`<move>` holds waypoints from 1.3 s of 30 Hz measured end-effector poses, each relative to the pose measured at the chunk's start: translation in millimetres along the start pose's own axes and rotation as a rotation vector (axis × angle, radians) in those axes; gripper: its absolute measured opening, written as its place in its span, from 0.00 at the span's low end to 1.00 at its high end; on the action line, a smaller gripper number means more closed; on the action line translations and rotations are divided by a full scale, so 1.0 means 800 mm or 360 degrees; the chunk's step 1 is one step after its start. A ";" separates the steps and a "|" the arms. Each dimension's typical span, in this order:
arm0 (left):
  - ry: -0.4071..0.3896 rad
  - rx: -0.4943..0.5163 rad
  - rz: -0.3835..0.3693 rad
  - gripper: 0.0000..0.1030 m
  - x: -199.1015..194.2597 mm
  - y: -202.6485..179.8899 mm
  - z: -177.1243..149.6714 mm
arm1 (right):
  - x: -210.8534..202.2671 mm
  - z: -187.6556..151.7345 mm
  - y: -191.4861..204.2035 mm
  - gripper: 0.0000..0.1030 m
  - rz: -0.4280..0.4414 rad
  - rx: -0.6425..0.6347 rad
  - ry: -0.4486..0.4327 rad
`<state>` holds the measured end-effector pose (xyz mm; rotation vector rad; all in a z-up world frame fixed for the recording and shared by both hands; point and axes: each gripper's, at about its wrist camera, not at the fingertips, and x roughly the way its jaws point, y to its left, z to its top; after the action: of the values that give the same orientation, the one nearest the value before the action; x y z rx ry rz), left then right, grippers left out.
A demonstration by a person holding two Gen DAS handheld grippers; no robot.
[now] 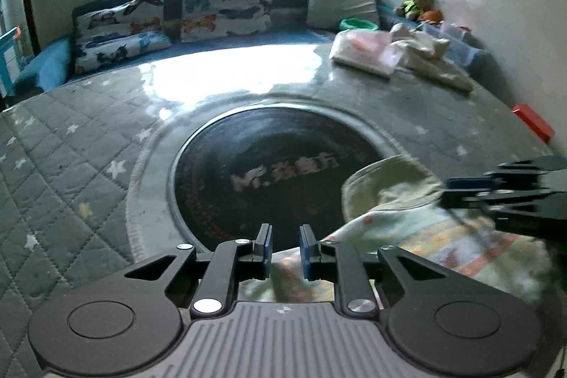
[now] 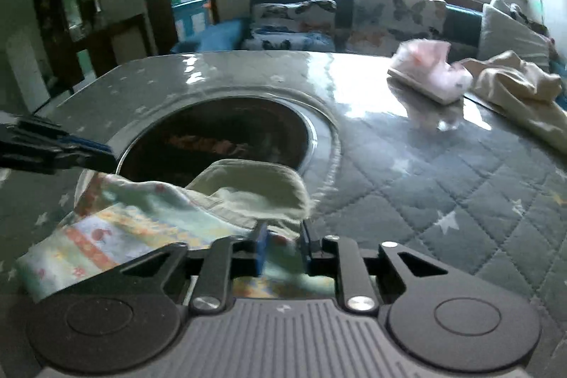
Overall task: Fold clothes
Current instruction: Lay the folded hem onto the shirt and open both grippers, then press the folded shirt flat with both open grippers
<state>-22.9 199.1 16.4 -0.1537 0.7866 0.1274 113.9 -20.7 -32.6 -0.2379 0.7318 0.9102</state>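
Left gripper (image 1: 285, 248) part-open over patterned garment (image 1: 443, 240); right gripper (image 2: 282, 247) part-open, garment edge between jaws.

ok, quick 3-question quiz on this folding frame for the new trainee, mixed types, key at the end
1. True or false: both the left gripper and the right gripper have the patterned garment between their fingers.
2. What lies nearer the pink folded stack: A) the cream cloth B) the dark round inset?
3. Fill in: the quilted cover is printed with white ____.

Key: 1 true; 2 A; 3 stars
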 end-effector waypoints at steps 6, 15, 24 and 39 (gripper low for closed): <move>0.0012 0.0025 -0.0265 0.19 0.004 -0.047 0.001 | -0.037 0.000 0.014 0.22 0.0093 -0.0025 -0.0082; 0.0084 0.0059 -0.0301 0.19 0.039 -0.083 -0.013 | -0.027 -0.025 0.049 0.26 0.0115 -0.0169 -0.0018; 0.0046 0.0121 -0.0308 0.18 0.023 -0.093 -0.022 | -0.051 -0.037 0.058 0.28 0.0146 -0.0180 -0.0045; -0.0028 0.0262 -0.0265 0.19 -0.024 -0.117 -0.063 | -0.091 -0.087 0.098 0.45 0.0088 -0.0336 -0.0053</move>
<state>-55.4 96.5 3.3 -0.0616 0.7599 -0.0930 -9.8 -52.4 -26.9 -0.3894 0.6138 1.0425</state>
